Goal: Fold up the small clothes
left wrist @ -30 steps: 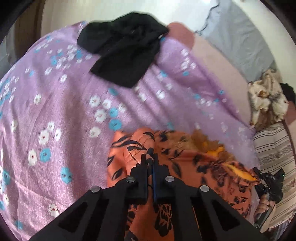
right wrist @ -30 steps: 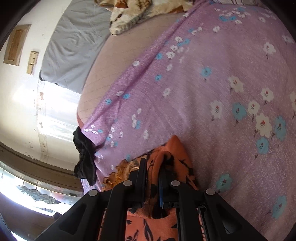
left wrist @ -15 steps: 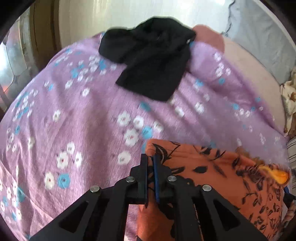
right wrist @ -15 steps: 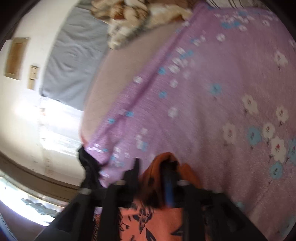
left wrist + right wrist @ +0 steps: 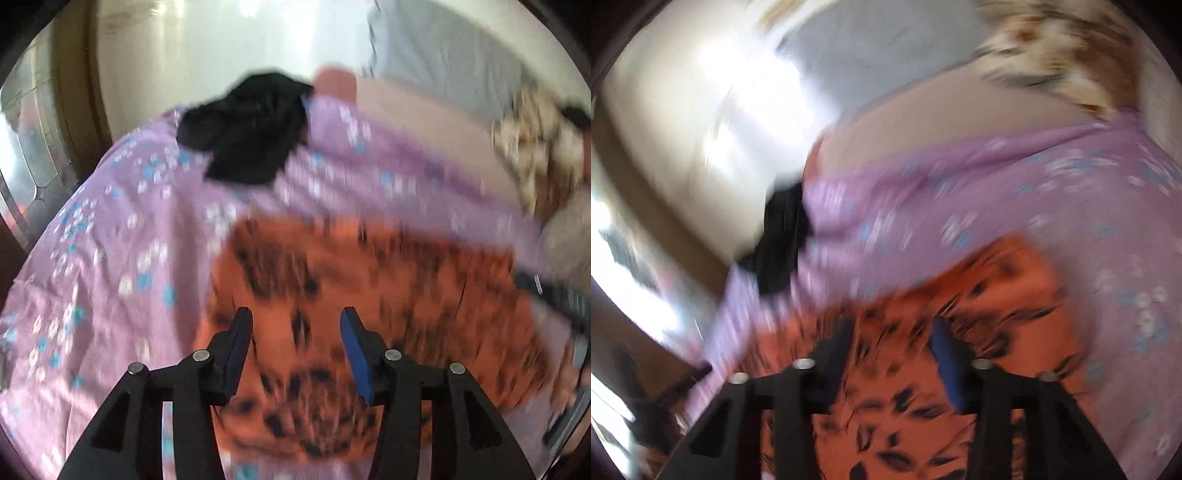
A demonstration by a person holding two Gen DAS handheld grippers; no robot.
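Purple floral bedsheet [image 5: 110, 266] fills both wrist views, smeared by motion, with a black garment [image 5: 251, 133] heaped at its far edge. A second ago both my tongs were pinched on the orange patterned garment [image 5: 369, 295]; now it lies spread on the sheet below them. My left gripper [image 5: 295, 343] has let go and its jaws are opening, nothing between them but air above the cloth. My right gripper [image 5: 894, 347] stands part open with its jaws closing; through the blur I think the pads are clear of the fabric. I read this as one fold laid down and released, with smoothing or another fold next.
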